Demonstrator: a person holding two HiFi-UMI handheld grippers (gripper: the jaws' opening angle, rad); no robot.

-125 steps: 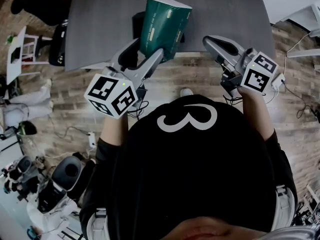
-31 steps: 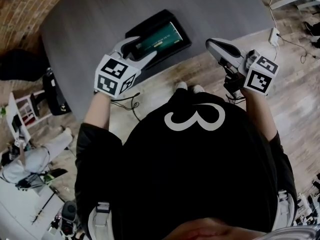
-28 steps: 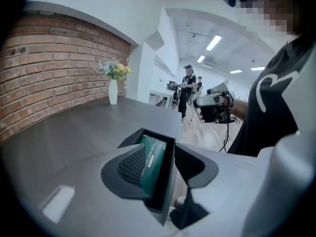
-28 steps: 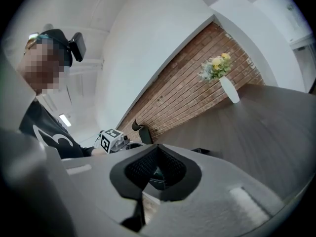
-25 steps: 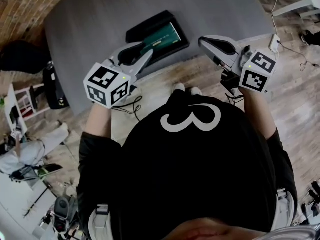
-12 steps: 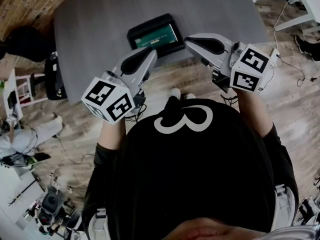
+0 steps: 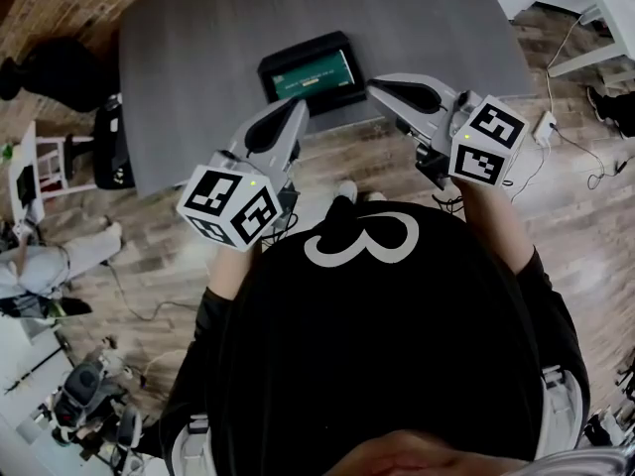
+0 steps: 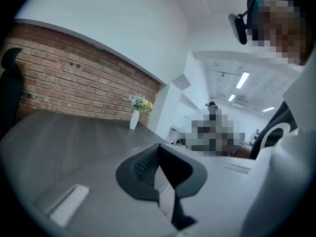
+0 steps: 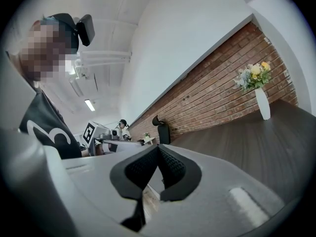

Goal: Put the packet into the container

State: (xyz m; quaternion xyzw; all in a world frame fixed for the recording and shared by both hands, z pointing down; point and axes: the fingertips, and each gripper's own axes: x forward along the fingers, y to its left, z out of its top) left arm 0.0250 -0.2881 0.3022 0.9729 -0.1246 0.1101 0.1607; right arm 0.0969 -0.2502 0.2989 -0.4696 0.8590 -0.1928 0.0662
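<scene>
My left gripper (image 7: 295,109) and right gripper (image 7: 377,86) are pinched closed, holding nothing. The green packet (image 7: 317,70) lies in the black container (image 7: 268,80) at 12 o'clock.

Open grey table (image 7: 189,38) beyond and left of black container (image 7: 270,72). Near side crowded: left gripper (image 7: 295,109) and right gripper (image 7: 377,87) just beside its corners. Vase (image 9: 262,104) well apart, far end.
</scene>
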